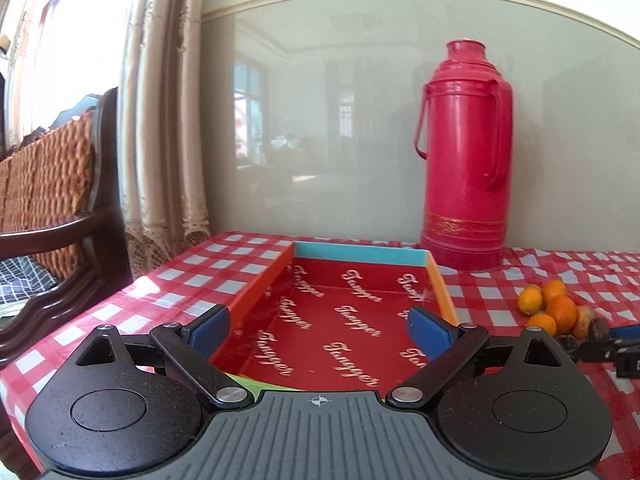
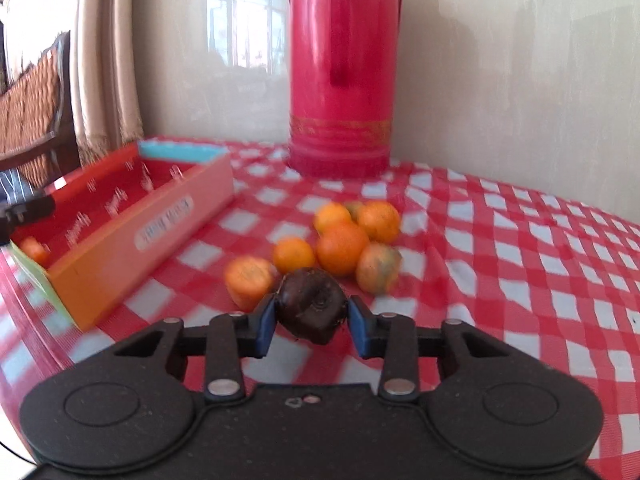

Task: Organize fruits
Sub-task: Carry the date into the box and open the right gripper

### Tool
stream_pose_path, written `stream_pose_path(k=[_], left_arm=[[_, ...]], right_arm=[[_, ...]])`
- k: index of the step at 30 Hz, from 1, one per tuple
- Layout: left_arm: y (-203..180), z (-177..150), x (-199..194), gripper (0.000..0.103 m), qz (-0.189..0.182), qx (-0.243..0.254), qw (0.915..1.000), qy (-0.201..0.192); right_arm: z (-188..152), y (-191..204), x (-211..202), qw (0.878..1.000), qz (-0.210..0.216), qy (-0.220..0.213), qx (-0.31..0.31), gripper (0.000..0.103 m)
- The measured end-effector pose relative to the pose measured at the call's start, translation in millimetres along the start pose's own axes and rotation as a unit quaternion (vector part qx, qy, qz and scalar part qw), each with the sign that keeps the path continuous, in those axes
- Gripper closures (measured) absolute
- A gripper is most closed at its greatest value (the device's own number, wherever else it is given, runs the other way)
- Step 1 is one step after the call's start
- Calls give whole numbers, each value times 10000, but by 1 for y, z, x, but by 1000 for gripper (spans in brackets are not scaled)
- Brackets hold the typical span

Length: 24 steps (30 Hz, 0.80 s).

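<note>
An orange-walled box [image 1: 260, 284] with a red printed floor lies on the checked tablecloth; it also shows in the right wrist view [image 2: 120, 248], with one small orange [image 2: 34, 250] in its near end. My left gripper [image 1: 320, 328] is open above the box's near end, empty. A pile of small oranges [image 2: 344, 240] lies right of the box, also in the left wrist view [image 1: 552, 306]. My right gripper [image 2: 312, 322] is shut on a dark brown fruit [image 2: 312, 308], just in front of the pile, low over the cloth.
A tall red thermos [image 1: 466, 160] stands at the back by the wall, behind the pile [image 2: 342, 68]. A wicker chair [image 1: 44, 192] and a curtain [image 1: 160, 120] stand left of the table. The table's left edge runs close to the box.
</note>
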State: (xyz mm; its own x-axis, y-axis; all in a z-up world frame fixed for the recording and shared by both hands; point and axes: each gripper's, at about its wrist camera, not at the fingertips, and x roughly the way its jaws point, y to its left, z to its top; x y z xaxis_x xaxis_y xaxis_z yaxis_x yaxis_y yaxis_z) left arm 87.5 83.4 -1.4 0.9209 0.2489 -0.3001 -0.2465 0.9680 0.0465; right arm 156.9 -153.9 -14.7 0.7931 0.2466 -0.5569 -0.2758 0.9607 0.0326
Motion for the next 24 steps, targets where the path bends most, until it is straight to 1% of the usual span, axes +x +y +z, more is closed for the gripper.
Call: stream_pose_path(k=[3, 5, 8, 10, 13, 14, 15, 16, 17, 18, 19, 20, 22, 24], left_arm=[[17, -1, -2, 8, 221, -58, 9997, -56], [32, -2, -4, 8, 447, -111, 9989, -117], [56, -5, -2, 6, 674, -210, 9975, -41], [70, -8, 0, 0, 823, -270, 9962, 43], [87, -12, 2, 0, 916, -347, 9951, 139], [90, -12, 3, 0, 930, -362, 9949, 158], [93, -13, 3, 0, 942, -367, 9948, 160], [94, -13, 2, 0, 953, -358, 9947, 164], [96, -14, 2, 0, 951, -345, 9947, 168], [96, -14, 2, 0, 939, -329, 9949, 179], [97, -14, 2, 0, 936, -316, 9949, 180], [96, -13, 2, 0, 928, -309, 9950, 175], [96, -13, 2, 0, 914, -324, 9951, 186], [93, -13, 3, 0, 871, -328, 9954, 213]], right_arm=[[10, 19, -4, 9993, 203, -317, 45, 73], [16, 38, -6, 9976, 417, -552, 9, 73], [23, 69, -8, 9930, 798, -863, -124, 73], [27, 90, -8, 9893, 1026, -999, -258, 73], [27, 119, -4, 9856, 1247, -1037, -483, 72], [27, 127, 0, 9852, 1270, -1008, -562, 68], [25, 133, 3, 9845, 1269, -1020, -658, 60], [22, 138, 3, 9839, 1181, -1114, -741, 31], [20, 141, 1, 9832, 1036, -1287, -778, 12], [19, 143, -3, 9812, 940, -1500, -767, 9], [18, 141, -8, 9789, 913, -1682, -713, 8], [19, 137, -11, 9776, 868, -1814, -618, 6], [21, 127, -12, 9770, 763, -1951, -401, 6], [23, 113, -11, 9782, 621, -1975, -159, 6]])
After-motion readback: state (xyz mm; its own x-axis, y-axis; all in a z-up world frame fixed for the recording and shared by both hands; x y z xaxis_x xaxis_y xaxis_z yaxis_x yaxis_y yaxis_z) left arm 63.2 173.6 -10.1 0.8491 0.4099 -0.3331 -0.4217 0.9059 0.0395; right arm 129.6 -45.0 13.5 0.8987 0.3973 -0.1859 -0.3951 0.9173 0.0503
